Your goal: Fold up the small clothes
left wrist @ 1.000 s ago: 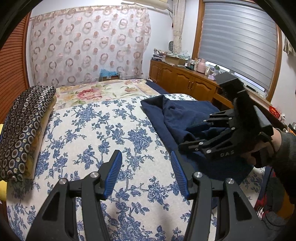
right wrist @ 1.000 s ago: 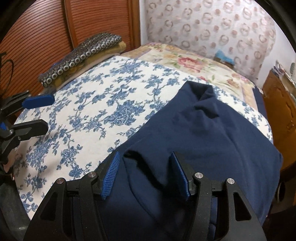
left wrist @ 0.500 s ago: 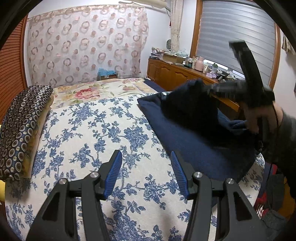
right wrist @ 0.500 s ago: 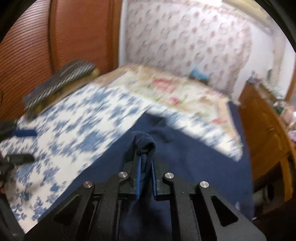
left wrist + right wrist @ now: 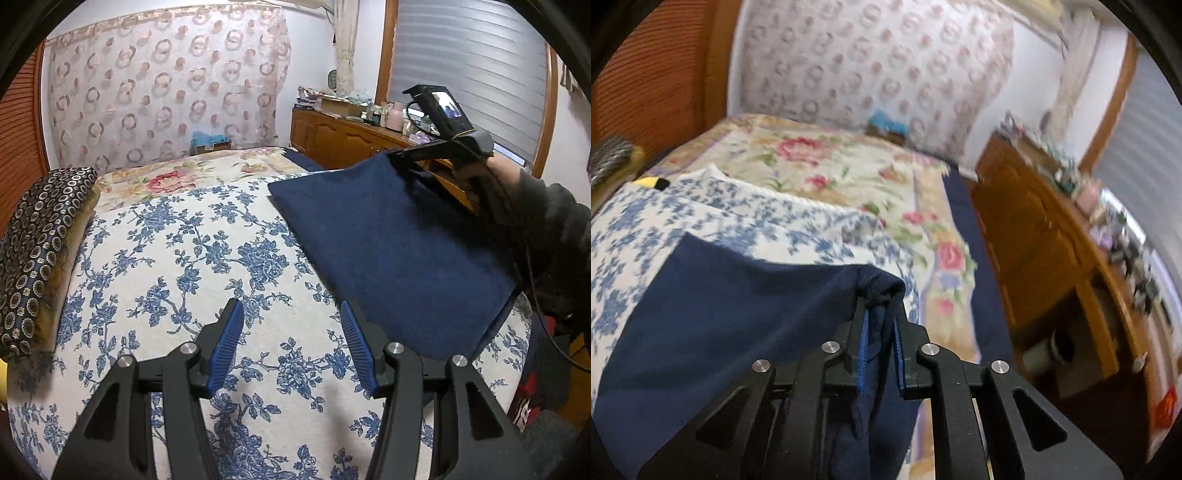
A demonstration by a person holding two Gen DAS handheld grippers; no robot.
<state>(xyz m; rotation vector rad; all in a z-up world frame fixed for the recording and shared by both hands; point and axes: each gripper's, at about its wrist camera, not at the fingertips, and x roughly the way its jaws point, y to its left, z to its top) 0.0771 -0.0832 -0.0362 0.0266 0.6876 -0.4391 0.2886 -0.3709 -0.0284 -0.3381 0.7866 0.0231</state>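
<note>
On my right, the right gripper (image 5: 881, 328) pinches a bunched corner of the navy garment (image 5: 391, 251), its blue pads (image 5: 861, 354) closed onto the fold after easing slightly apart in the last half second, cloth plainly caught between them. The lifted corner hangs above the bed while the rest of the garment lies spread on the blue-flowered bedspread (image 5: 177, 266), along the bed's right side; its lower edge runs close to the mattress edge, and its far edge lies straight across the cover. My left gripper (image 5: 291, 347) hovers over bare bedspread, fingers (image 5: 227, 347) spread and holding nothing, the right one's tip just beside the garment's near edge. Open cover stretches away to the left, as far as the folded ring-patterned cloth (image 5: 33, 251) stacked at the bed's left edge. A rose-printed sheet (image 5: 827, 166) covers the far end. A wooden cabinet (image 5: 1034, 236) stands close along the right side, its top cluttered. The right-wrist view is motion-blurred.
</note>
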